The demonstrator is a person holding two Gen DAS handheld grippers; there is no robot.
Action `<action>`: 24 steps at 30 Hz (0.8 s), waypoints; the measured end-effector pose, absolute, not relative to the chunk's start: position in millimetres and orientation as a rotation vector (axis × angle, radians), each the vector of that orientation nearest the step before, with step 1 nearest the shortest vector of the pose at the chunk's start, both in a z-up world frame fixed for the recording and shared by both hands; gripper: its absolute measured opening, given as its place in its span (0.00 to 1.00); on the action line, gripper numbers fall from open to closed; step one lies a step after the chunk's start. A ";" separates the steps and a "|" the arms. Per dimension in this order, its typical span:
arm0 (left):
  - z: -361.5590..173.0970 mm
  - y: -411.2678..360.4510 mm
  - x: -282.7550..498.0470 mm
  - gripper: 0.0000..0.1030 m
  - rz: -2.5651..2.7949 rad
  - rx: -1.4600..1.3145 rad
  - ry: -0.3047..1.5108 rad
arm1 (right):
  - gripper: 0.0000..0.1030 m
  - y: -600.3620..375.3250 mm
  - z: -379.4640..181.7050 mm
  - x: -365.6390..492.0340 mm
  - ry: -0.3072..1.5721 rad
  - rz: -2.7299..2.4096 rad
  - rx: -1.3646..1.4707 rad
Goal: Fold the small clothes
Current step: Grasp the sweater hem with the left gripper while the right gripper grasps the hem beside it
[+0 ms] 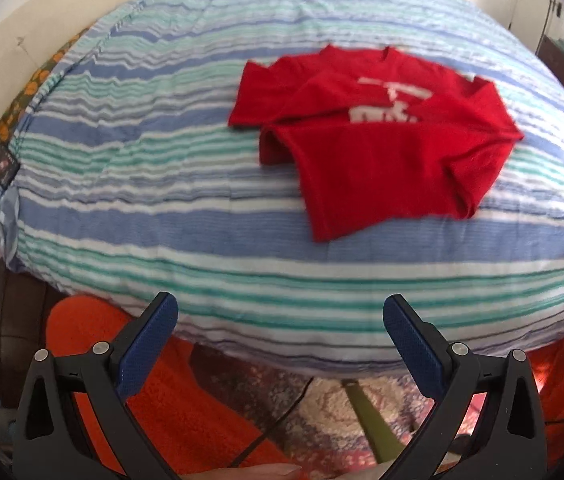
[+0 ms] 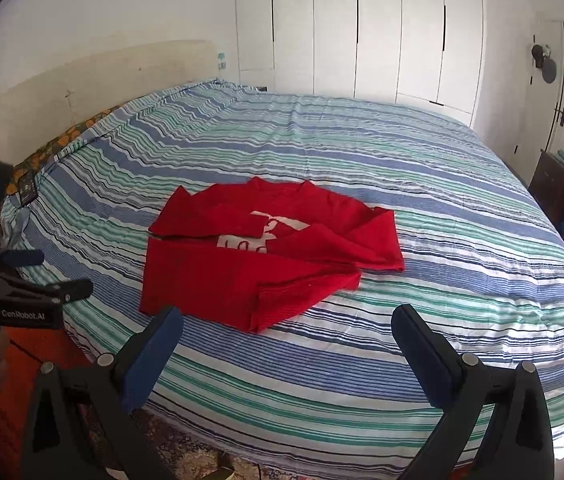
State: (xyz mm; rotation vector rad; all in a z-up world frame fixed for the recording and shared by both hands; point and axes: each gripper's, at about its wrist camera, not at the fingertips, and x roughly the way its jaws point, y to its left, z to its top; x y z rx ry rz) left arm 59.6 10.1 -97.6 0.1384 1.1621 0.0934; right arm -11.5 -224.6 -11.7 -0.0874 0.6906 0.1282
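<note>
Blue-padded, our left gripper [image 1: 281, 316] and right gripper [image 2: 287, 330] both hang spread wide and empty, short of the bed's near edge. Beyond them the red sweater [image 2: 266, 256] lies partly folded, sleeves crossed inward, mid-bedspread [image 2: 422, 184].
</note>
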 end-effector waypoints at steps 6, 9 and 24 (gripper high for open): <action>-121.5 35.6 57.9 0.99 0.094 0.053 1.215 | 1.00 -259.9 -51.1 -14.3 0.822 0.092 0.000; -123.4 34.9 79.8 0.99 0.074 -0.010 1.199 | 1.00 -264.2 -75.1 -1.9 0.899 0.121 0.032; -184.4 17.5 169.4 0.02 0.025 -0.058 1.237 | 0.38 -187.4 -172.5 147.6 1.066 0.202 -0.048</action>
